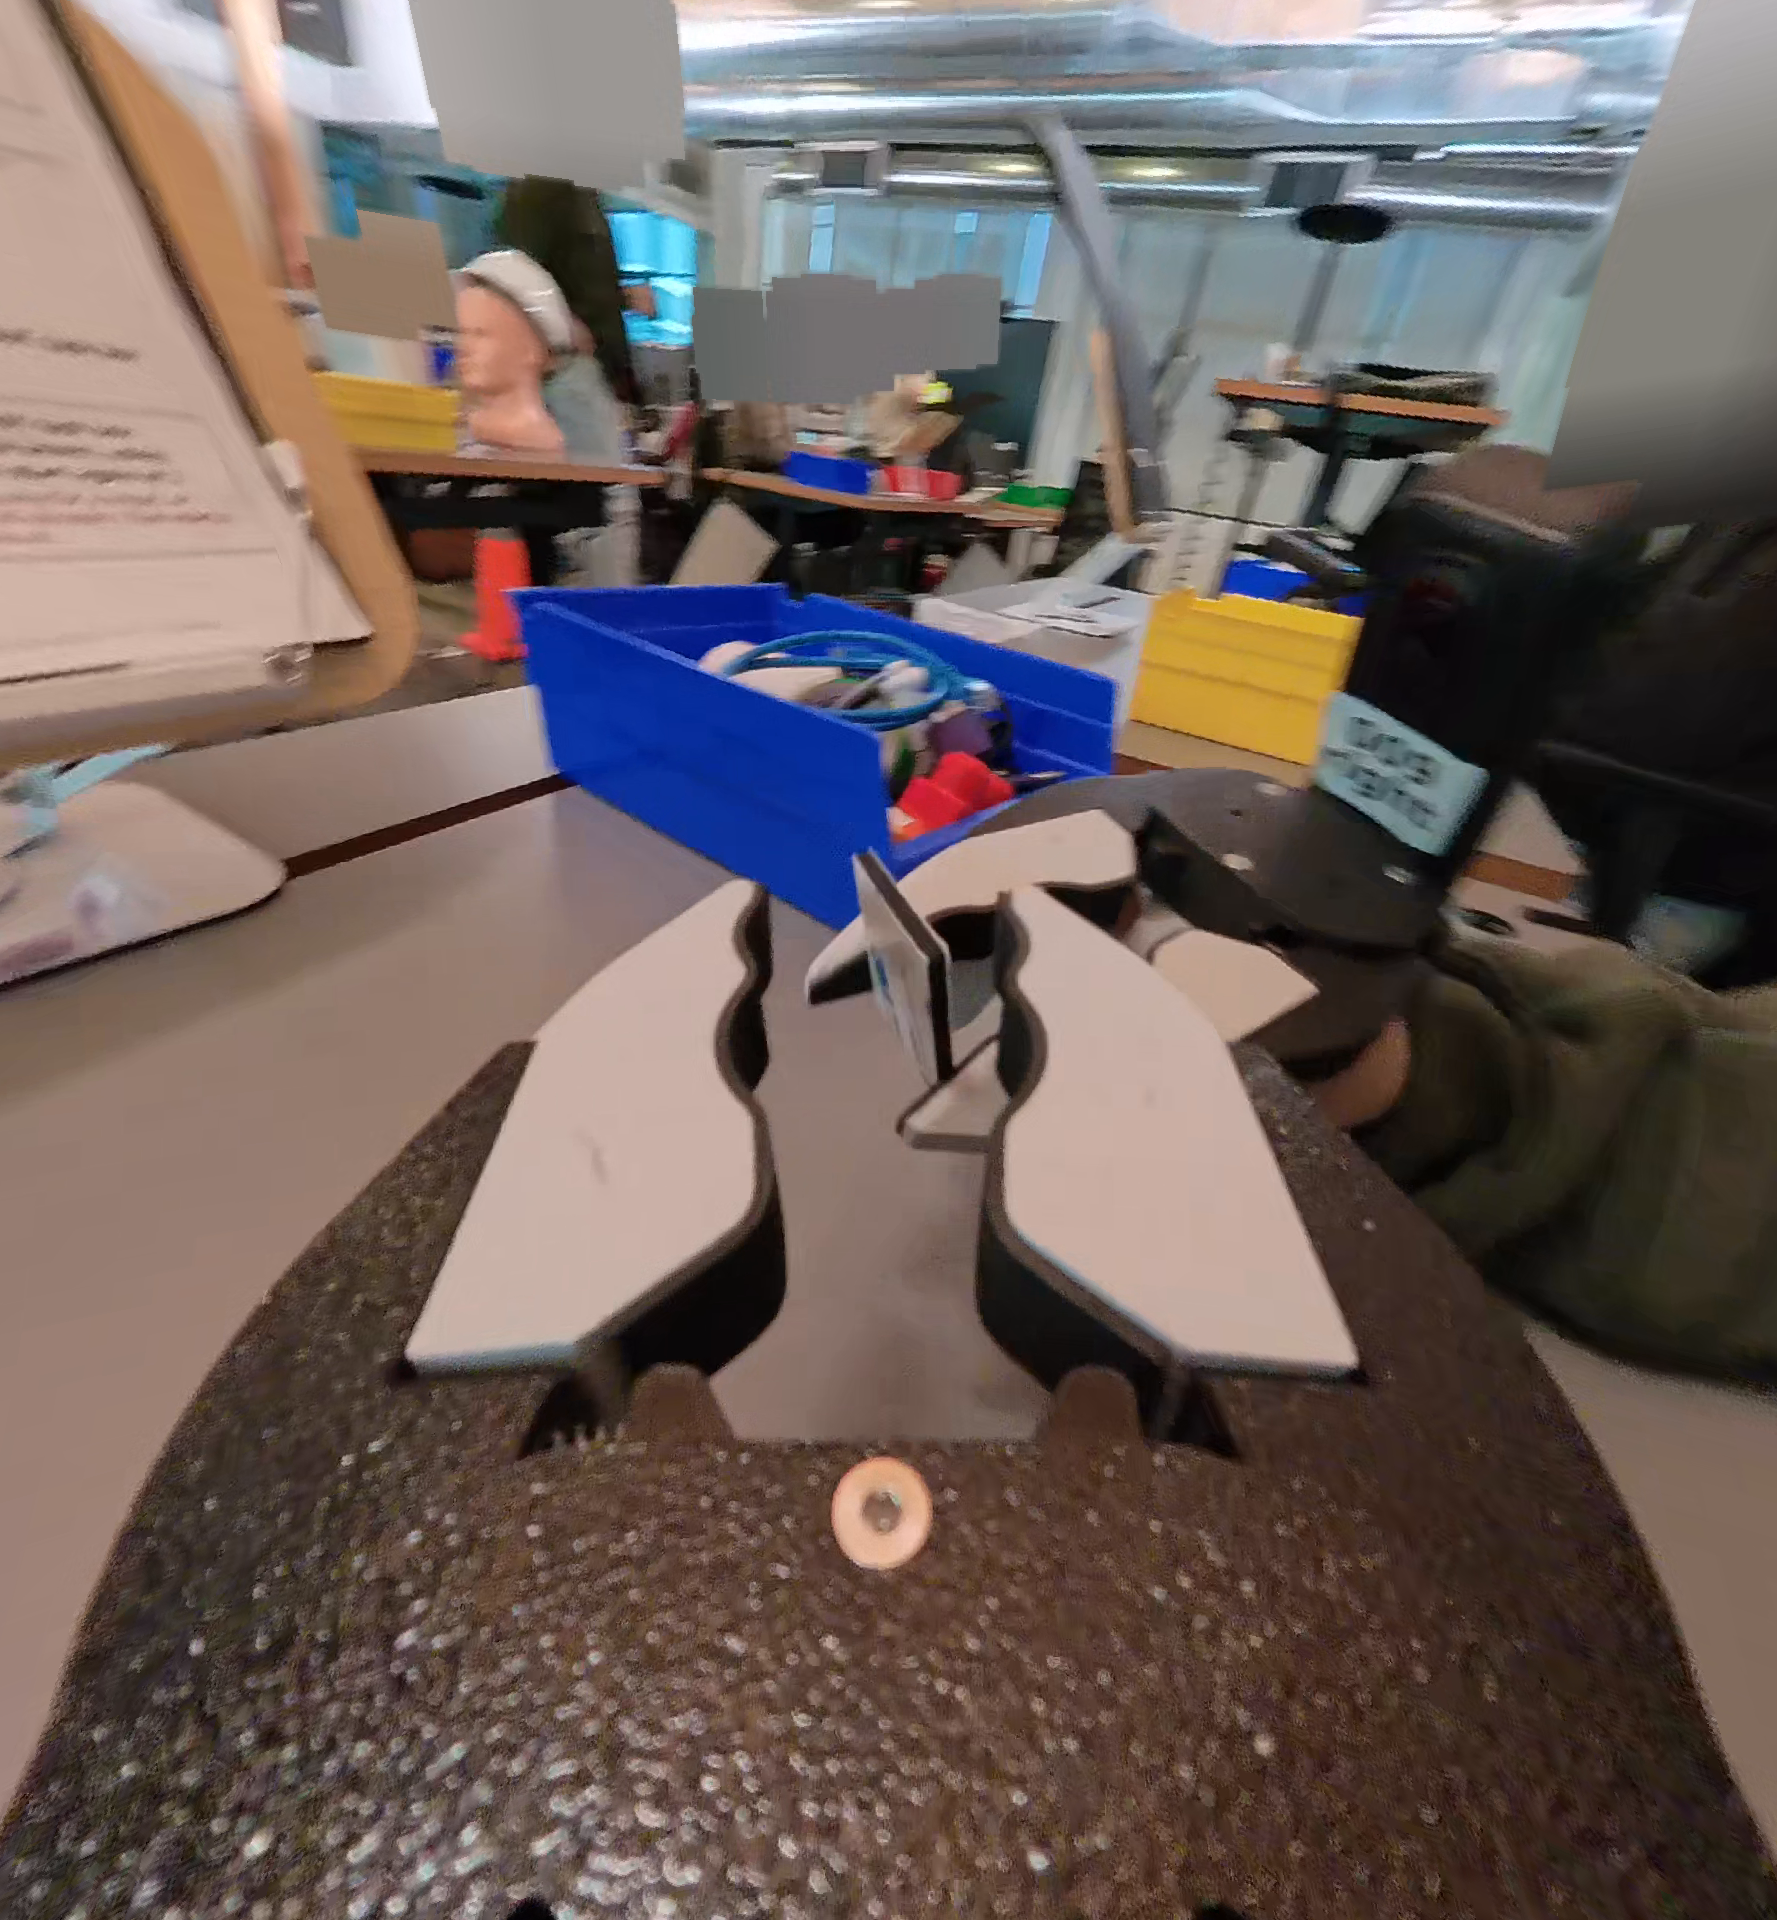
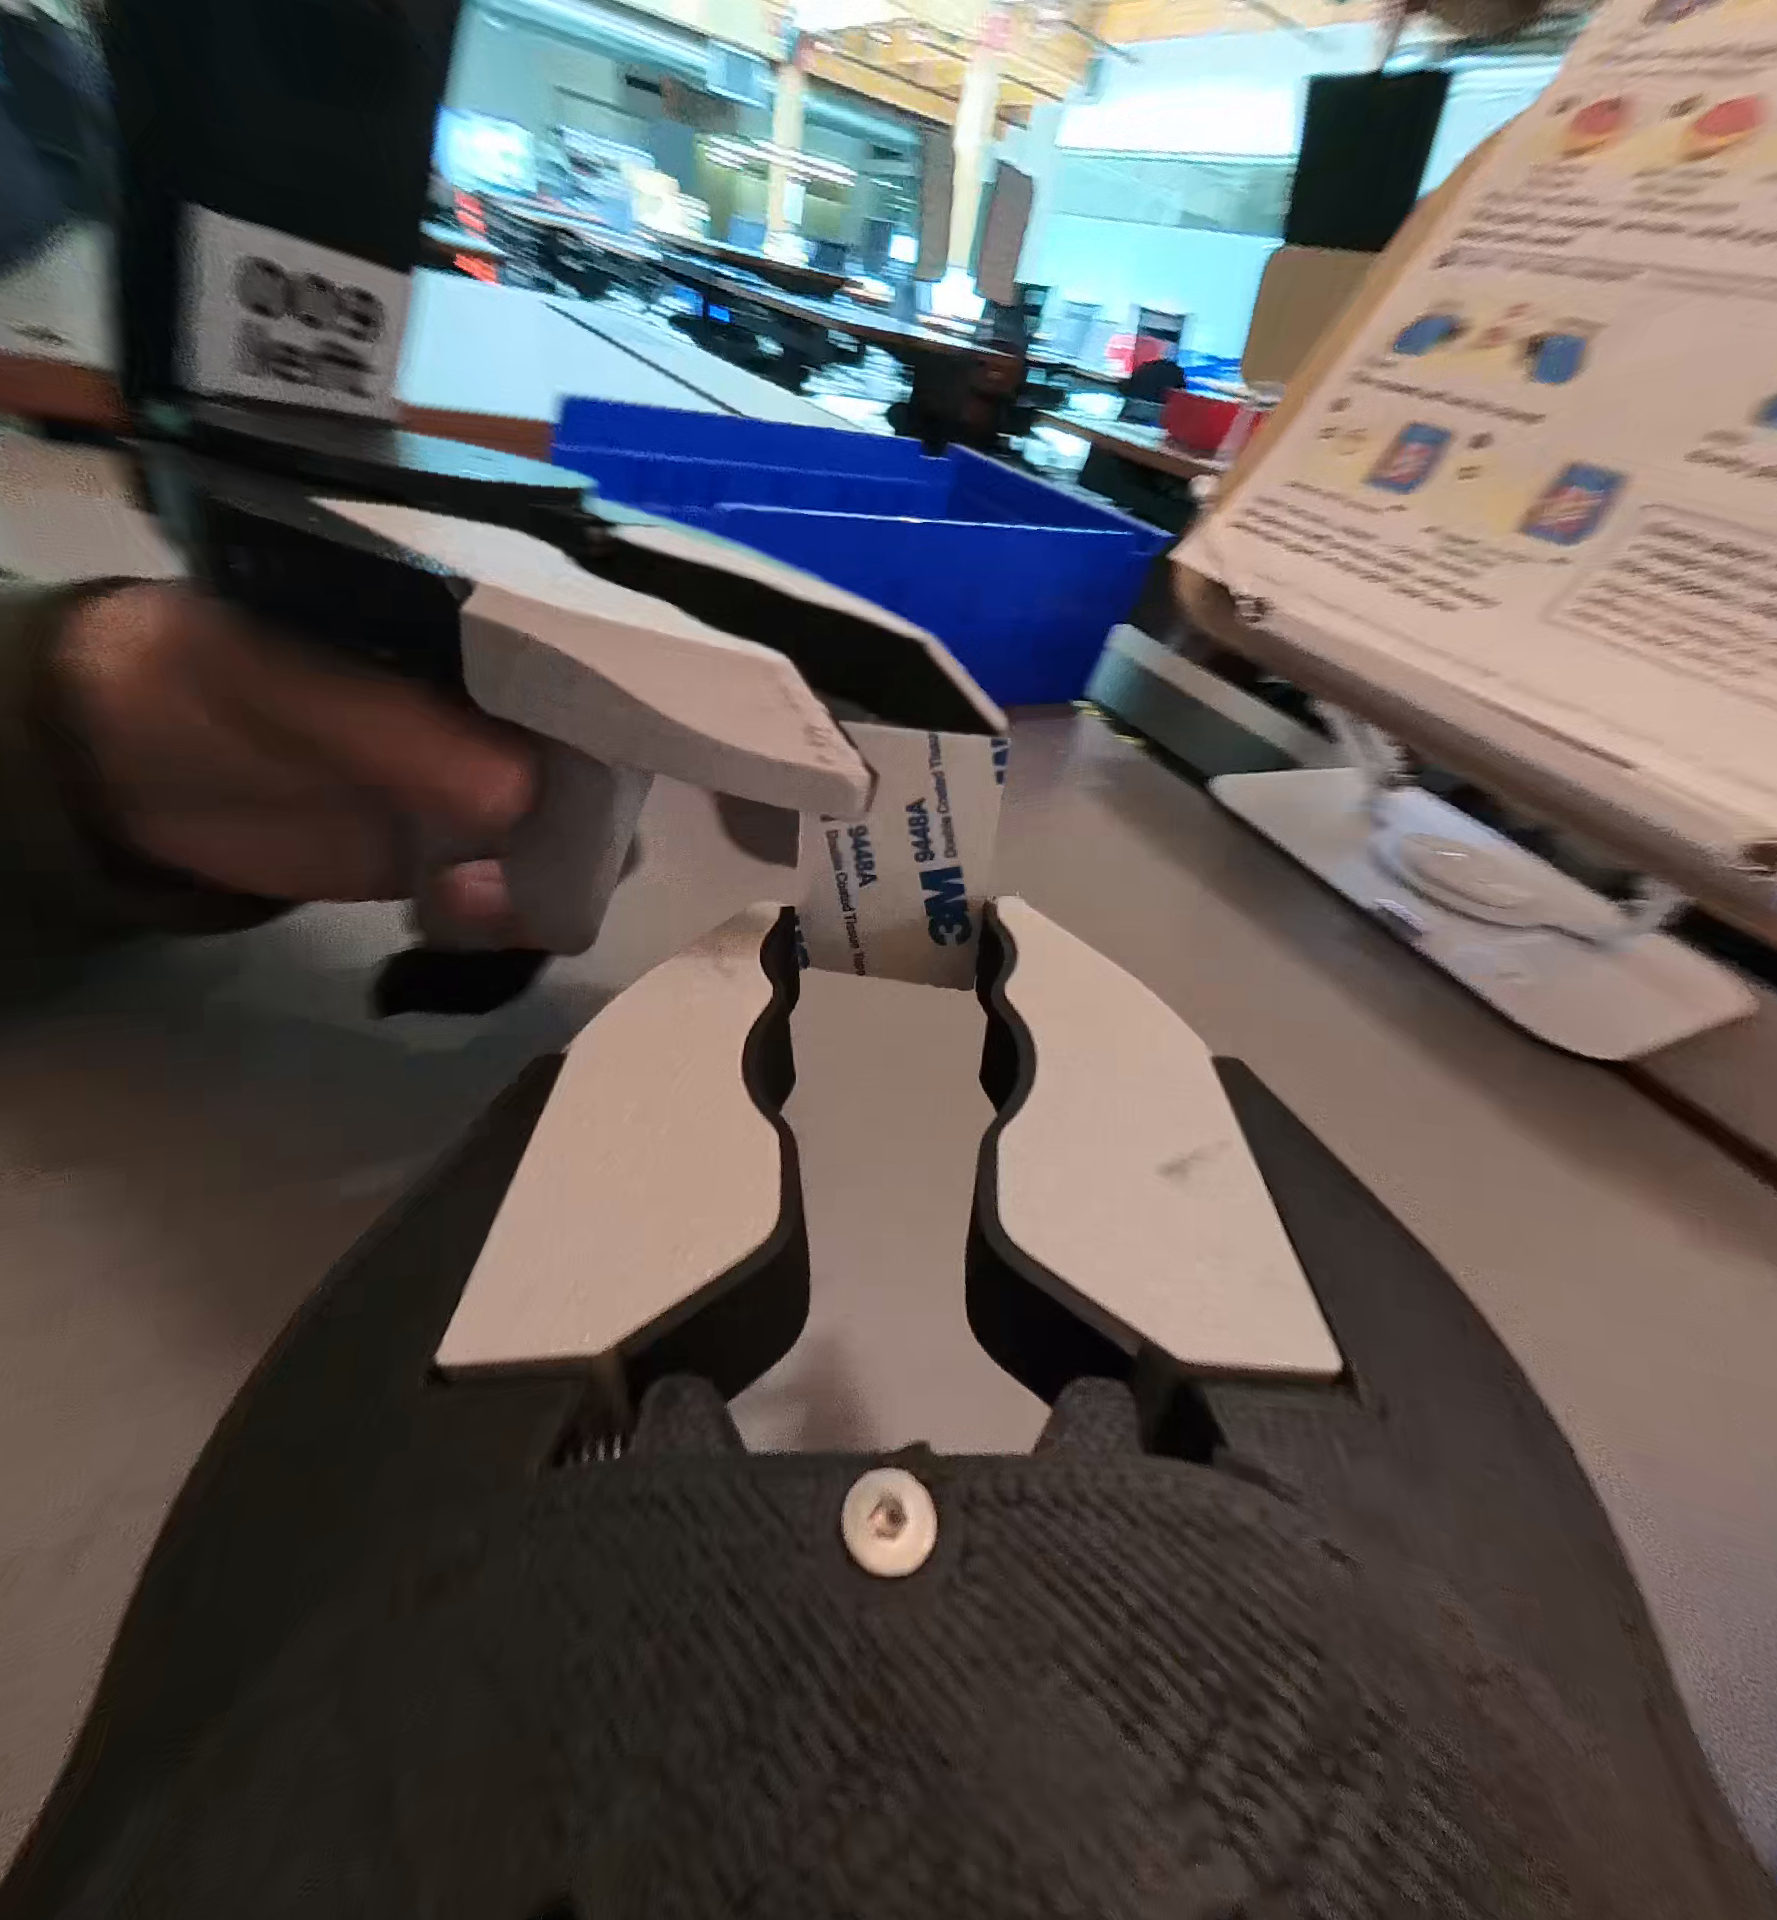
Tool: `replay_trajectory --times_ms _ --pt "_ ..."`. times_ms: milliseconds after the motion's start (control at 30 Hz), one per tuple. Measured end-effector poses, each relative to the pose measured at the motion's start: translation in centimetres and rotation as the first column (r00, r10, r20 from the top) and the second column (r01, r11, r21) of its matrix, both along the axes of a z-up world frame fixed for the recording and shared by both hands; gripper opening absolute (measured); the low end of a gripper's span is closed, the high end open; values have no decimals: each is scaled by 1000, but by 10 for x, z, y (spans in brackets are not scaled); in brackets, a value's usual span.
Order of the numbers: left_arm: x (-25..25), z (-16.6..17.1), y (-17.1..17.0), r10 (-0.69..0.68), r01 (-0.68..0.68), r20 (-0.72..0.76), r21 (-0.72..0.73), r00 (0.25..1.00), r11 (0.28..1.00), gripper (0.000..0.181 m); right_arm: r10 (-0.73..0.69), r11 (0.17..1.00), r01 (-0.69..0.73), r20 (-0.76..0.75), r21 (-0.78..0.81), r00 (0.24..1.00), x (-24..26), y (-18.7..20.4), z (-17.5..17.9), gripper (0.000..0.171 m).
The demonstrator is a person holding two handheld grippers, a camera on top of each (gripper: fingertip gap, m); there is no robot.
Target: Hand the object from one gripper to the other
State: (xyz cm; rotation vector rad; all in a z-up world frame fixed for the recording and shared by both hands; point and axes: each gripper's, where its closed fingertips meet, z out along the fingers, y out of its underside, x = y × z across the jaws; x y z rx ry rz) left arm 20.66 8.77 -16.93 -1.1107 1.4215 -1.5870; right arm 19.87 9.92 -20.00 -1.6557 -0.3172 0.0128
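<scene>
The object is a flat square pad (image 1: pixel 899 961), white with blue print and a black edge. My right gripper (image 2: pixel 884 925) is shut on the pad (image 2: pixel 899 862), gripping its two side edges at the fingertips. In the left wrist view the right gripper's fingers (image 1: pixel 1029 857) come in from the right and hold the pad upright. My left gripper (image 1: pixel 879 914) is open, and the pad stands between its fingertips, closer to the right one. In the right wrist view the left gripper's fingers (image 2: pixel 655 686) reach over the pad's top edge from the left.
A blue bin (image 1: pixel 718 748) with cables and small parts stands just beyond the grippers on the grey table (image 1: pixel 240 1091). Yellow bins (image 1: pixel 1237 665) stand at the back right. A cardboard stand with an instruction sheet (image 1: pixel 84 416) is on the left. A green sleeve (image 1: pixel 1590 1143) lies at the right.
</scene>
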Motion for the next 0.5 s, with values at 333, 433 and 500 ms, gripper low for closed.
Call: replay_trajectory --times_ms 333,433,500 --pt "-47 9 -23 -485 485 31 -104 874 868 45 441 887 -461 -359 33 823 -54 -24 12 33" --pt "-46 5 -26 -488 487 8 -82 873 869 42 457 875 -484 -335 4 824 -61 -25 6 33" --pt "-47 0 -29 -501 500 -19 -61 865 864 41 463 871 -491 -348 8 815 -63 -25 7 32"
